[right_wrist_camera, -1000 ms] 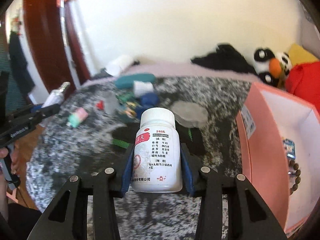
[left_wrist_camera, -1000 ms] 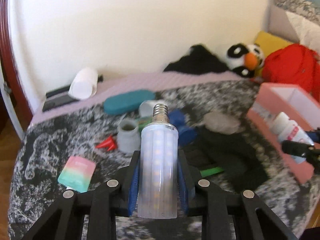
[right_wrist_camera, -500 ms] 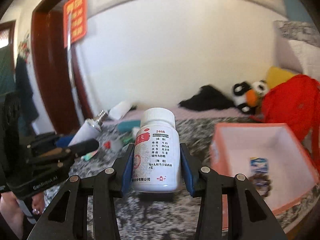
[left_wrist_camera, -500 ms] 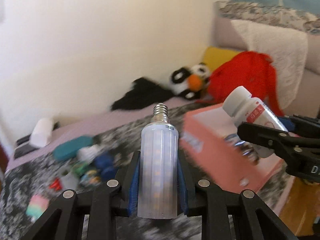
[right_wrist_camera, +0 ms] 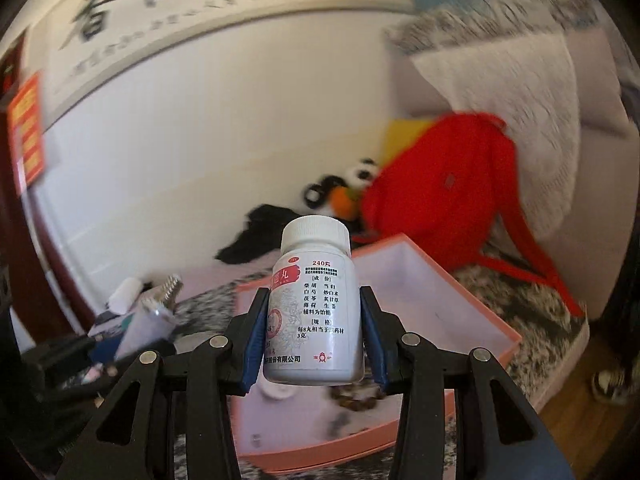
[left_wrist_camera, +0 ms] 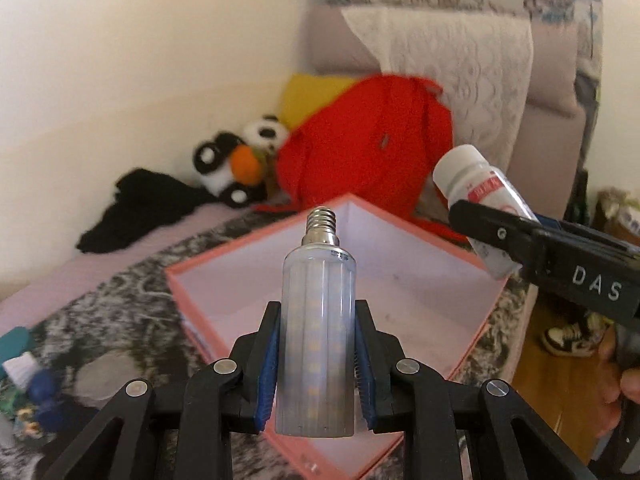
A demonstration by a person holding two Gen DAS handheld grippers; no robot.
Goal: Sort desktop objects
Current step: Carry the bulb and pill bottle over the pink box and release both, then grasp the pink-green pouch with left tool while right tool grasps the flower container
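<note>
My left gripper (left_wrist_camera: 316, 364) is shut on a frosted LED corn bulb (left_wrist_camera: 318, 332), screw base pointing forward, held above the open pink box (left_wrist_camera: 416, 280). My right gripper (right_wrist_camera: 314, 334) is shut on a white pill bottle (right_wrist_camera: 314, 308) with a white cap, also held above the pink box (right_wrist_camera: 440, 300). The bottle also shows in the left wrist view (left_wrist_camera: 480, 196), at the right over the box's far corner. The bulb shows in the right wrist view (right_wrist_camera: 154, 316) at the left. Beads (right_wrist_camera: 352, 394) and small items lie inside the box.
A red bag (left_wrist_camera: 368, 144), a panda plush (left_wrist_camera: 240, 164) and black cloth (left_wrist_camera: 148, 208) lie behind the box against the wall. Loose small items (left_wrist_camera: 28, 380) sit on the speckled cloth at the left. A wooden floor with a shoe (left_wrist_camera: 568, 336) is at the right.
Both grippers have swung right from the cluttered left side, bringing bulb and bottle over the pink box. Both stay shut on their objects.
</note>
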